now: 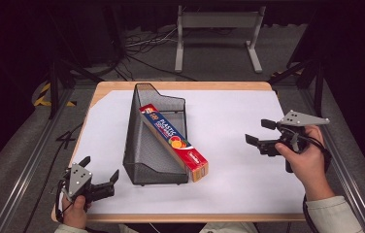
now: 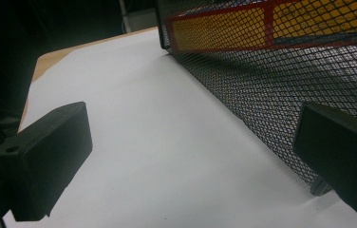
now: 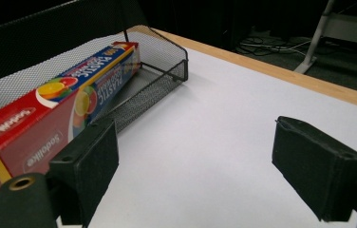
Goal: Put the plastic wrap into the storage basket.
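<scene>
A black wire-mesh file holder (image 1: 144, 145) lies on the white-covered table. A long plastic wrap box (image 1: 173, 141) rests in it, its near end sticking out past the holder's front. My left gripper (image 1: 101, 166) sits at the table's near left corner, open and empty, pointing at the holder's mesh wall (image 2: 262, 95), through which the box (image 2: 243, 23) shows. My right gripper (image 1: 258, 131) hovers over the table's right side, open and empty, aimed left. In the right gripper view the box (image 3: 58, 109) and holder (image 3: 162, 71) lie ahead to the left of my gripper (image 3: 195, 161).
A white sheet (image 1: 239, 184) covers the wooden tabletop, whose bare rim (image 1: 180, 85) shows at the far edge. A grey metal stand (image 1: 217, 24) and loose cables (image 1: 141, 43) are on the floor behind the table. Metal rails run along both sides.
</scene>
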